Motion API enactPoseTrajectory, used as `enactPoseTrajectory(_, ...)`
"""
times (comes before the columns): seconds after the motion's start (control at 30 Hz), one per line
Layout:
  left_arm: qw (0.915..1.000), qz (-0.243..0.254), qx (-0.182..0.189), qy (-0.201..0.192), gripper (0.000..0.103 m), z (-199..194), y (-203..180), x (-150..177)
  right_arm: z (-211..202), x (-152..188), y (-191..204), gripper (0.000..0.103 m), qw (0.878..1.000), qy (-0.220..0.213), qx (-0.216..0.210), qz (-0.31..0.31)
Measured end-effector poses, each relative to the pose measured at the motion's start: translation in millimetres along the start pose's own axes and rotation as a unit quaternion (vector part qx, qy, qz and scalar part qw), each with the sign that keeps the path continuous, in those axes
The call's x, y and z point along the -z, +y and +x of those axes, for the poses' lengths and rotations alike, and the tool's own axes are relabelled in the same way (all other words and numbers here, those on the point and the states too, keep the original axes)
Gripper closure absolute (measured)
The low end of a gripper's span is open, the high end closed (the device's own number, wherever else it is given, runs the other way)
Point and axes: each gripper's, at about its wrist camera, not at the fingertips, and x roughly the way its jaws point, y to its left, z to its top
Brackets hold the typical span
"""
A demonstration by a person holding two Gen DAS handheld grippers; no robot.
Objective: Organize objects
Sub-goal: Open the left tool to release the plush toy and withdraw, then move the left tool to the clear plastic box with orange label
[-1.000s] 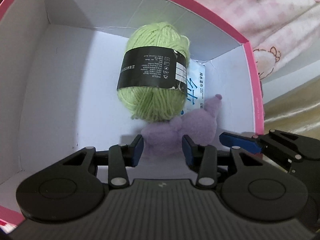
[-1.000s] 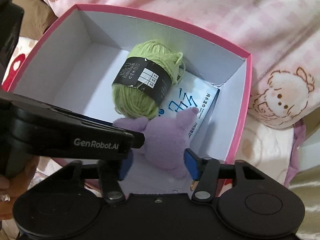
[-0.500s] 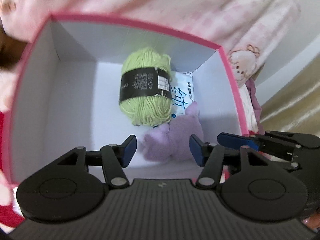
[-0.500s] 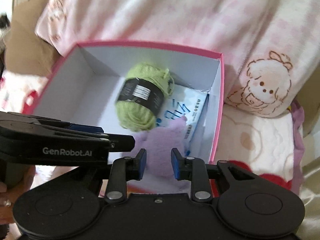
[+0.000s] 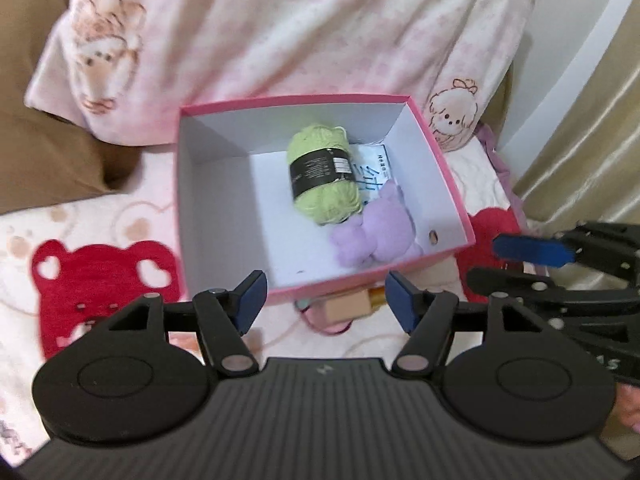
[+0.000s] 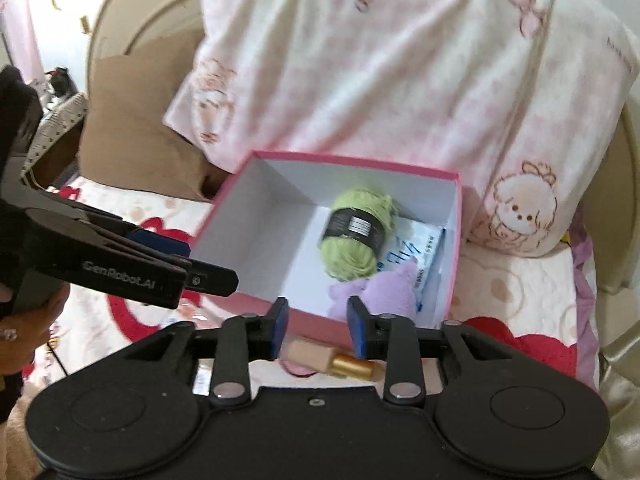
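Both tools empty above the pink-rimmed white cardboard box [image 5: 436, 160] on the bed

I see my left tool [image 5: 322, 300] spread wide and my right tool [image 6: 318, 326] parted, neither holding anything; mid-frame the box holds one green yarn ball [image 5: 324, 184], one purple plush toy [image 5: 376, 236], one white wipes packet [image 5: 378, 164]; one beige gold-capped bottle [image 6: 320, 358] lies outside at lower centre; I judge it could roll on soft bedding when pinched.

- Box [image 5: 208, 184] – on the blanket [image 5: 80, 232], before the pillow [image 5: 280, 32].
- Yarn ball [image 5: 324, 176], packet [image 5: 374, 168], plush toy [image 5: 376, 236] – in the box's right half.
- Bottle [image 6: 332, 358] – before the box's near edge.
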Motion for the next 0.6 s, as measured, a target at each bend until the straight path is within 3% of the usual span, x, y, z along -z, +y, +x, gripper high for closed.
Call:
enactPoseTrajectory(0.1, 0.9999, 0.006, -0.003, -0.009, 0.031, -26, 3, 9, -18, 2, 17, 0.054, 1.0, -0.005, -0.009, -0.015)
enactPoseTrajectory(0.3, 0.9988, 0.032, -0.016, -0.032, 0.03, -68, 6, 38, -47, 13, 52, 0.045, 0.999, -0.006, -0.029, -0.039)
enactPoseTrajectory(0.6, 0.999, 0.033, -0.019, -0.025, 0.029, -80, 31, 96, -46, 45, 99, 0.034, 0.994, 0.014, -0.071, -0.077)
